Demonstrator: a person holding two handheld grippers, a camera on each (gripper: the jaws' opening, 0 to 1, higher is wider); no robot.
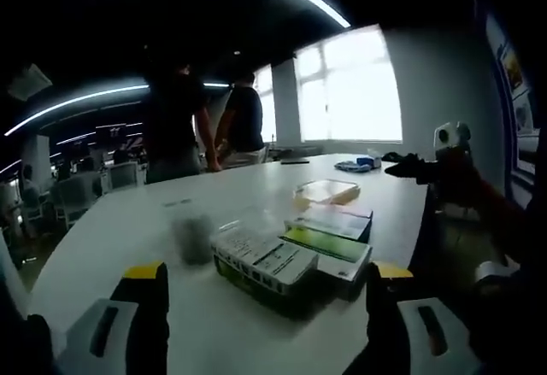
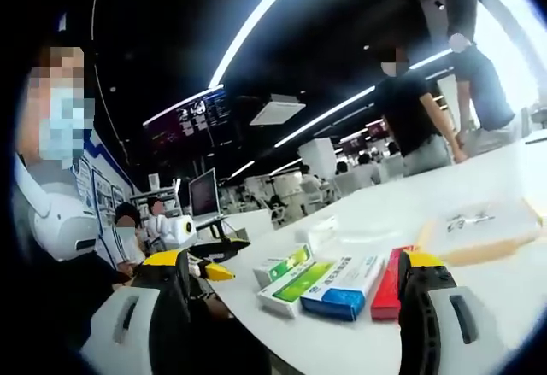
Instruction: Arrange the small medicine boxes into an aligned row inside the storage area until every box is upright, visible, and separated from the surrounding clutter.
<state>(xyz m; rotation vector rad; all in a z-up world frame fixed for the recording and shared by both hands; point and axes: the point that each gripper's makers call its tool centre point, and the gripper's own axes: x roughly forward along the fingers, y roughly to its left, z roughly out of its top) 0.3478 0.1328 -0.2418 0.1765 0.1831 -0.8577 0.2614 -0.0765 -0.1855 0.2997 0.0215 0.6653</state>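
Flatly, rectangular cardboard medicine boxes (image 1: 291, 260) on smooth white table (image 1: 128, 230), left gripper (image 1: 267, 319) jaws apart, right gripper (image 2: 295, 302) jaws apart.

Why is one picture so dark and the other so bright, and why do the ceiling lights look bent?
In the left gripper view, the bright window faces the camera, leaving the medicine boxes dim and soft. In the right gripper view, the boxes are well lit. In both views, the fisheye lens curves the ceiling light strips.

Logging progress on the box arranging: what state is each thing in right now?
left gripper: open, holding nothing.
right gripper: open, holding nothing.
medicine boxes: lying flat side by side on the table, none upright.
red box: flat, at the group's edge.
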